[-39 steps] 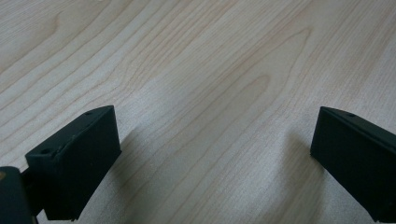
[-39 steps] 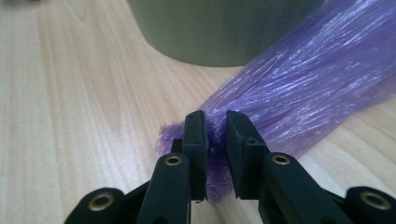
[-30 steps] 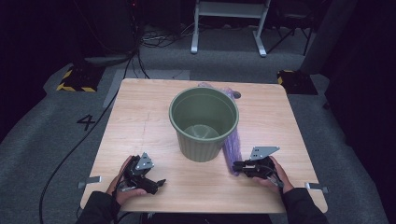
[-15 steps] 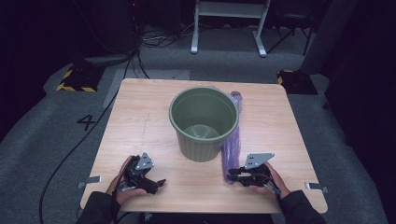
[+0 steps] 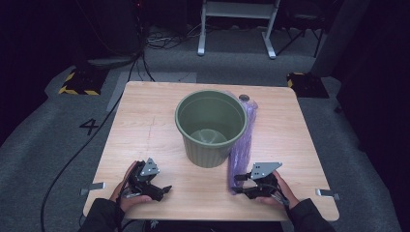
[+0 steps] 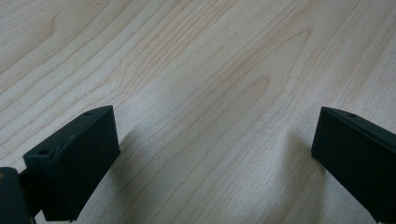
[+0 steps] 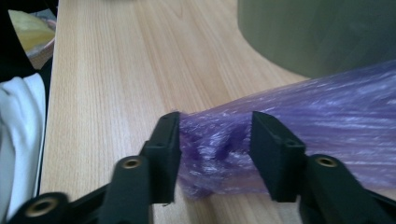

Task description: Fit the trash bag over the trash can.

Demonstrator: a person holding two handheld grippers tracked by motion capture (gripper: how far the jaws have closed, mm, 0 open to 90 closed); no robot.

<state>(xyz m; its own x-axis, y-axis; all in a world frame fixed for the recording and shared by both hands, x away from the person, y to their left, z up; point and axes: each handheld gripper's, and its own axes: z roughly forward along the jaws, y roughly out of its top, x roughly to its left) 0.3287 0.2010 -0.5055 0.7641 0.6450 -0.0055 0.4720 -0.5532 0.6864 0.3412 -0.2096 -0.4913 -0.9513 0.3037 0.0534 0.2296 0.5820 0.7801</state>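
Light wooden table point(image 5: 145, 121), grey carpeted floor point(image 5: 53, 145) marked with a 4, black cables point(image 5: 63, 169), white metal frame point(image 5: 237, 24) behind

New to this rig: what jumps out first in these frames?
The green bin stands mid-table, open and apparently empty. A crinkled purple plastic bag lies stretched along its right side on the wooden table. The bag's near end sits between the jaws of the right hand-held gripper, which have just been opening; the left hand-held gripper rests open over bare wood.

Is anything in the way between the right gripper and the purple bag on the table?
Nothing visible. The right gripper already has the near end of the purple bag between its jaws, which have just been opening, beside the green bin.
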